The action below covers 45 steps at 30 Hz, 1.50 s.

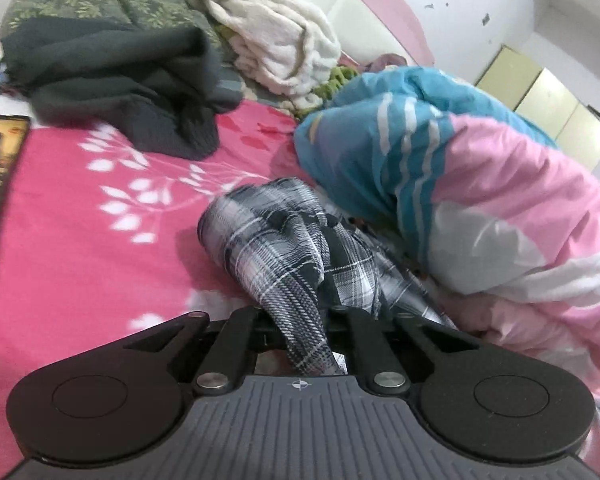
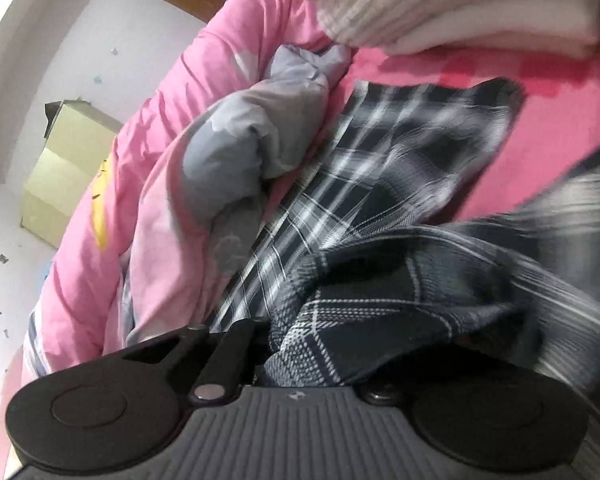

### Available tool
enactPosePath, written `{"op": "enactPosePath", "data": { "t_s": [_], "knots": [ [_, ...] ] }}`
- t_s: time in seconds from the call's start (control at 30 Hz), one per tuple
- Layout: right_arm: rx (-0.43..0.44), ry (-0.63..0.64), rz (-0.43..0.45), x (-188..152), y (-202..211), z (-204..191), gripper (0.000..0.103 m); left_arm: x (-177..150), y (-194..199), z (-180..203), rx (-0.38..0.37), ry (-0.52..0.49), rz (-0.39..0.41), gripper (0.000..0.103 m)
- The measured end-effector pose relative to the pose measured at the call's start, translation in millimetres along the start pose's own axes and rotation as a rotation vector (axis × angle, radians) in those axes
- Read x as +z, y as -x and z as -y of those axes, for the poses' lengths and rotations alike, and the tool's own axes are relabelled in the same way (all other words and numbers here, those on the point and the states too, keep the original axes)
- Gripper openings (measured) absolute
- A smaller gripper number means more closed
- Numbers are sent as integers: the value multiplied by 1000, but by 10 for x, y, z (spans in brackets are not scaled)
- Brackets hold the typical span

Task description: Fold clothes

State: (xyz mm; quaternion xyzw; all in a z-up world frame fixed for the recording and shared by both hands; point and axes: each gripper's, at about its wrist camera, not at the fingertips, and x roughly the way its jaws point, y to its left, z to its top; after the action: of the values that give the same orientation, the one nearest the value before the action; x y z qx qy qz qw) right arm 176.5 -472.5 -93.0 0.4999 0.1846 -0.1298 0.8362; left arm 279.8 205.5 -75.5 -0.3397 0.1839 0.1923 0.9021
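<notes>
Left gripper (image 1: 300, 320) pinching bunched plaid shirt (image 1: 284, 248), centre of frame, on pink sheet (image 1: 80, 240). Right gripper (image 2: 300, 344) buried in plaid shirt (image 2: 400, 168); grip state unclear. Quilt (image 1: 480, 184) right of frame, dark sweater (image 1: 132, 80) upper left.

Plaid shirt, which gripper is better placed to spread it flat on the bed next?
Probably right: the right gripper holds the plaid shirt beside its flat part; the left gripper pinches a twisted bunch.

right gripper (image 2: 300, 344) clamps plaid garment (image 2: 400, 184); pink quilt (image 2: 160, 140) beside
</notes>
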Motion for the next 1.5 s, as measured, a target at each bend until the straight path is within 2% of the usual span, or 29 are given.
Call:
{"op": "enactPosePath", "data": {
  "t_s": [0.2, 0.5, 0.63, 0.73, 0.8, 0.93, 1.07, 1.3, 1.5],
  "knots": [
    [25, -9, -8, -28, 733, 96, 4, 25, 553, -231, -15, 21, -13, 4],
    [80, -45, -62, -154, 1867, 477, 5, -97, 1472, -700, -25, 17, -37, 4],
    [107, 32, -135, -169, 2009, 447, 5, -153, 1556, -827, 2, 13, -58, 4],
    [97, 100, -164, -201, 1949, 309, 5, -205, 1533, -830, 17, 1, -47, 4],
    [94, 129, -145, -188, 1923, 248, 6, -249, 1520, -805, 25, -18, -29, 4],
    [69, 82, -83, 18, 1736, 307, 9, -286, 1465, -798, 35, -22, -22, 5],
    [36, 1, -60, 270, 1335, 474, 14, -310, 1412, -747, 31, -34, -10, 5],
    [9, -60, -105, 468, 478, 556, 15, -368, 1258, -629, 14, -31, 11, 5],
    [-20, -117, -109, 467, 129, 553, 26, -410, 1189, -620, 5, -1, 18, 5]
  ]
}}
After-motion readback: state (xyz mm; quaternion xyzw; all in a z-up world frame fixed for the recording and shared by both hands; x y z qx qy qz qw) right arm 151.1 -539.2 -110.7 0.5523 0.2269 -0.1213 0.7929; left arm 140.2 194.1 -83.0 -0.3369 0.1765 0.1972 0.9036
